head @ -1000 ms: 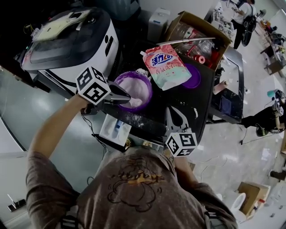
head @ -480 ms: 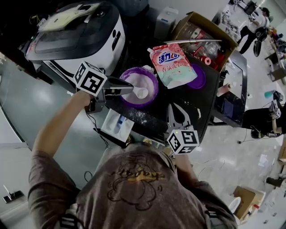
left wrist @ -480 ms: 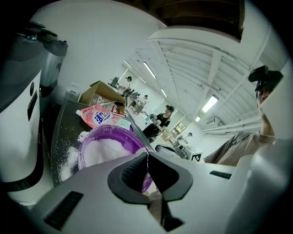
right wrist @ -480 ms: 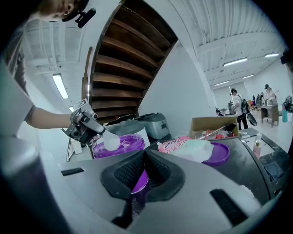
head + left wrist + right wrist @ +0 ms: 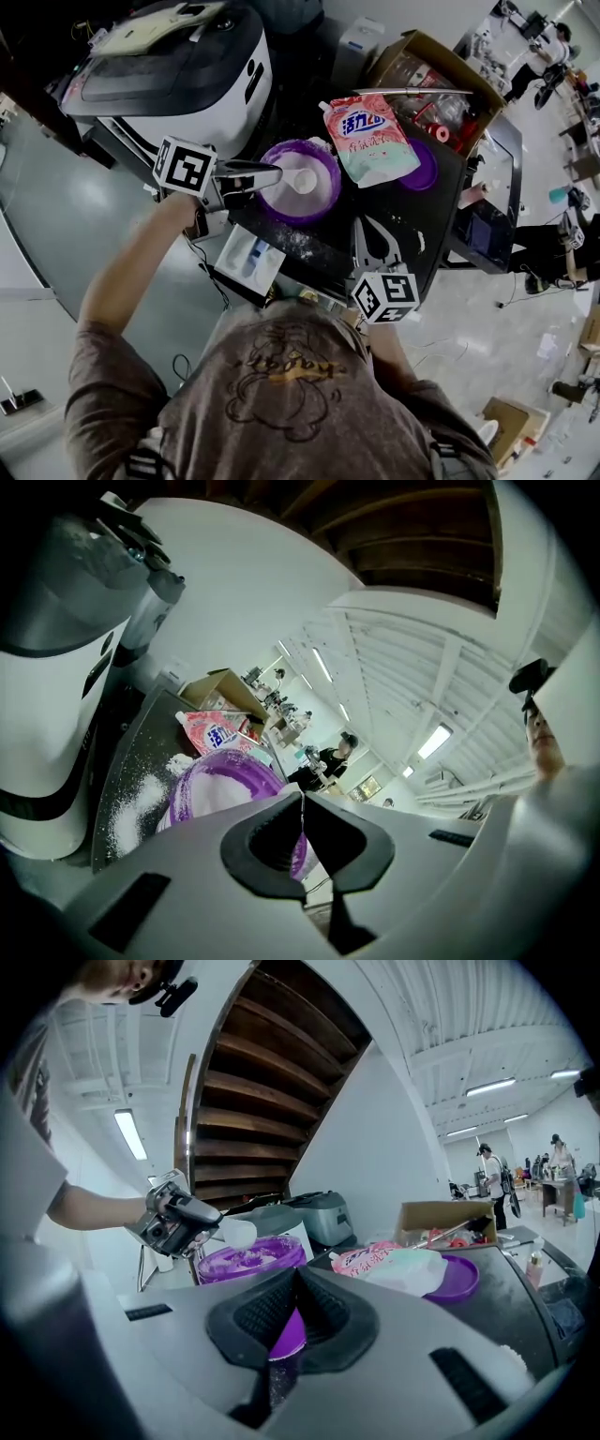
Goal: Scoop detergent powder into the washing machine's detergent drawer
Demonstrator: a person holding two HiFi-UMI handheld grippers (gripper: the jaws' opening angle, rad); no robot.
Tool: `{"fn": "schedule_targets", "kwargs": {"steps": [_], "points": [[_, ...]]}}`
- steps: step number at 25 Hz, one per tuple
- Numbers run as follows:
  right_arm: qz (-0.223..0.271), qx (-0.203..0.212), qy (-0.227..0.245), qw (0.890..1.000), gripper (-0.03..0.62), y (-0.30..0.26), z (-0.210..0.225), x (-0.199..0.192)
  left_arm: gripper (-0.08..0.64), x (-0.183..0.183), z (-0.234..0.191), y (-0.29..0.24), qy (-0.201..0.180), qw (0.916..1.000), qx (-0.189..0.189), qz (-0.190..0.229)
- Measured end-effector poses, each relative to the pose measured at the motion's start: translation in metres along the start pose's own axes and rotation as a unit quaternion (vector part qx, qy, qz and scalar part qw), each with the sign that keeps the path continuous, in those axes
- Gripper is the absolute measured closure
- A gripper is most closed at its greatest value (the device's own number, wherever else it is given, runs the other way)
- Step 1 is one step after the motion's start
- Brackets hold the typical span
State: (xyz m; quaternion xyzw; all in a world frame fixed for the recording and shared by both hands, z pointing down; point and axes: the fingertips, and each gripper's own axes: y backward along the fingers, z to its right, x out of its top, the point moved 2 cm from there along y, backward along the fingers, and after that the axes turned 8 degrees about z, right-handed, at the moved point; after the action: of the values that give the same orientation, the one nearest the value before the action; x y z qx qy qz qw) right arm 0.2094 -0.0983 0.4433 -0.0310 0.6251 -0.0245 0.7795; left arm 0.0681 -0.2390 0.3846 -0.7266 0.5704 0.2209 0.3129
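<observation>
My left gripper (image 5: 277, 175) is shut on the handle of a white scoop (image 5: 302, 180), which it holds over the purple bowl (image 5: 323, 202) of white detergent powder. In the left gripper view only the thin edge of the scoop handle (image 5: 302, 805) shows between the jaws, with the bowl (image 5: 217, 778) beyond. The right gripper view shows the scoop (image 5: 239, 1233) raised above the bowl (image 5: 251, 1260). The open detergent drawer (image 5: 247, 262) sticks out below the table edge, below the left gripper. My right gripper (image 5: 371, 228) is shut and empty on the dark table.
The washing machine (image 5: 178, 66) stands at the far left. A pink detergent bag (image 5: 371, 137) lies partly on a purple lid (image 5: 424, 167). Behind them is a cardboard box (image 5: 441, 70) of clutter. Spilled powder (image 5: 131, 803) dusts the black table (image 5: 427, 220). People stand far off.
The left gripper has drawn the scoop up out of the powder and shifted slightly right; the scoop's bowl now shows above the purple bowl. The right gripper has stayed put.
</observation>
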Motion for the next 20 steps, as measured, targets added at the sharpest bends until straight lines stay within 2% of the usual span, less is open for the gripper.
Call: {"fn": "schedule_targets", "kwargs": {"steps": [2, 6, 13, 20], "points": [[-0.001, 0.004, 0.001, 1.0, 0.591, -0.001, -0.003, 0.0, 0.537, 0.004, 0.0, 0.005, -0.003, 0.9998, 0.003, 0.017], [-0.001, 0.012, 0.003, 1.0, 0.591, -0.004, -0.009, -0.001, 0.537, 0.007, -0.004, 0.019, 0.019, 0.9985, 0.013, 0.05], [-0.004, 0.03, 0.005, 1.0, 0.591, -0.005, -0.02, -0.002, 0.537, -0.001, 0.004, 0.043, 0.101, 0.9877, 0.022, 0.117], [-0.009, 0.059, 0.007, 0.998, 0.591, -0.008, -0.039, -0.008, 0.537, -0.012, 0.014, 0.071, 0.11, 0.9812, 0.029, 0.156]]}}
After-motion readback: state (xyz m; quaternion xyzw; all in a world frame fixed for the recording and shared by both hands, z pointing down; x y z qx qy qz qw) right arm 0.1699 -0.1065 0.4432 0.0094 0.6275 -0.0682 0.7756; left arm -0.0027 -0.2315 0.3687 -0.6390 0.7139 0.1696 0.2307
